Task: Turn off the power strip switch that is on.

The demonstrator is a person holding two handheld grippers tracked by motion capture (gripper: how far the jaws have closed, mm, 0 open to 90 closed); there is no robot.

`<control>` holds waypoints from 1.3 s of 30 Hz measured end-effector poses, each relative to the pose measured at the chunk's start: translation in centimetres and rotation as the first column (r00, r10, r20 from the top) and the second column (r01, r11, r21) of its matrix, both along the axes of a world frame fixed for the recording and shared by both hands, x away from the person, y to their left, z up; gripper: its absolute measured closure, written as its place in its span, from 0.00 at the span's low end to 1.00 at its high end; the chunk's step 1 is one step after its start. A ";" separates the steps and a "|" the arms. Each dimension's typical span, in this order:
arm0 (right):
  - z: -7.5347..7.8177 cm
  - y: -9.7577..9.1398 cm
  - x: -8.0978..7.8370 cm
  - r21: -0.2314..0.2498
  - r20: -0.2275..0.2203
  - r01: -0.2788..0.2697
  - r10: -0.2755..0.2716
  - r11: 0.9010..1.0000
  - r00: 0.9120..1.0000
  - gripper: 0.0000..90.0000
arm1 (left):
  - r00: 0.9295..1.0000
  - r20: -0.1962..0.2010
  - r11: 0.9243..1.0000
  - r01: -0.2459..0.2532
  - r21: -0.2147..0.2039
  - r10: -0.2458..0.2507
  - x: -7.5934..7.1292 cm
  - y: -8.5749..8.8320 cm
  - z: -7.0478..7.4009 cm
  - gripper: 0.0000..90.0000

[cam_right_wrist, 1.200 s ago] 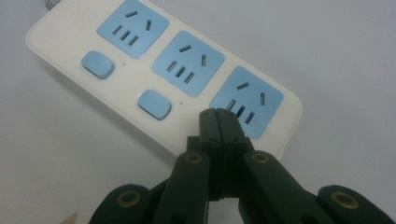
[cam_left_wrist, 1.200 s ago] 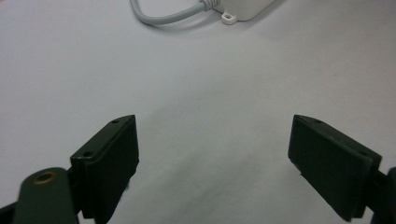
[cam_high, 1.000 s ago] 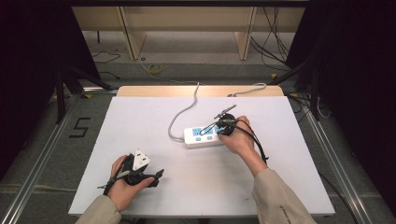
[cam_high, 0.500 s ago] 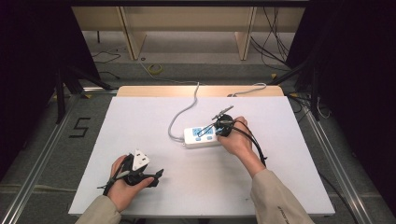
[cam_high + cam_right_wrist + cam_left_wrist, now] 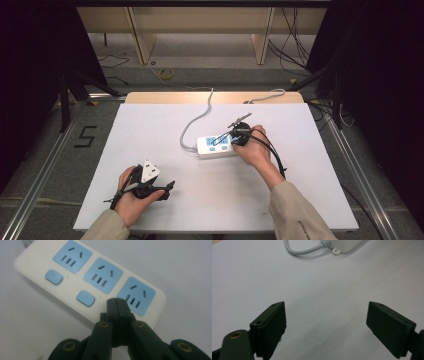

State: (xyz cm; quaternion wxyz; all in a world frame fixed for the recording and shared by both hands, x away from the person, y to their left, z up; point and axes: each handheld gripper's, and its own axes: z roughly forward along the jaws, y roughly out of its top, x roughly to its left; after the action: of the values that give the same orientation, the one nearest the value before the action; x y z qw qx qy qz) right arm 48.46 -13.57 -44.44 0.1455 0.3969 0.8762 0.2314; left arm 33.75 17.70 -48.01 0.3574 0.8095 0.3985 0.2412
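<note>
White power strip [image 5: 216, 145] mid-table in high view; my right gripper [image 5: 235, 138] on its near end, no shift from prior frames; left gripper [image 5: 167, 189] idle near table edge. Left gripper view: jaws wide, empty. Right gripper view: jaws pinched together, tips over third switch spot; I judge press underway.

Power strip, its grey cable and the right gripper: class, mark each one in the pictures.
power strip [image 5: 72, 287], right gripper view, white top face between sockets.
grey cable [image 5: 196, 121], high view, mid-curve on the table.
right gripper [image 5: 117, 305], right gripper view, tips of the shut jaws.
</note>
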 end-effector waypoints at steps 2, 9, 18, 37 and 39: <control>0.0 0.0 0.0 0.000 -0.001 0.002 -0.002 1.000 1.000 1.00 | 1.000 -0.001 1.000 0.000 0.001 0.000 0.0 0.0 0.0 0.18; 0.0 0.0 0.0 -0.004 0.004 0.001 -0.001 1.000 1.000 1.00 | 1.000 -0.001 1.000 0.000 0.001 0.000 0.0 0.0 0.0 0.18; 0.4 0.1 -0.3 -0.011 0.019 0.000 0.000 1.000 1.000 1.00 | 1.000 -0.002 1.000 0.000 0.001 0.000 0.0 0.0 0.0 0.18; 1.1 -1.6 -1.2 0.026 0.042 0.011 -0.012 1.000 0.999 1.00 | 1.000 -0.001 1.000 -0.002 0.002 0.002 0.0 0.0 0.0 0.18; 1.2 -1.8 -1.3 0.034 0.041 0.013 -0.015 0.999 0.999 1.00 | 1.000 -0.001 1.000 -0.002 0.003 0.002 0.0 0.0 0.0 0.18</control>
State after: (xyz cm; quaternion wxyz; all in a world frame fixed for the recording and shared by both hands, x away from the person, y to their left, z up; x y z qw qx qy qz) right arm 47.15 -15.40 -43.29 0.1585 0.4006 0.8663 0.2530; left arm 33.74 17.69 -48.05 0.3558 0.8097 0.3991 0.2417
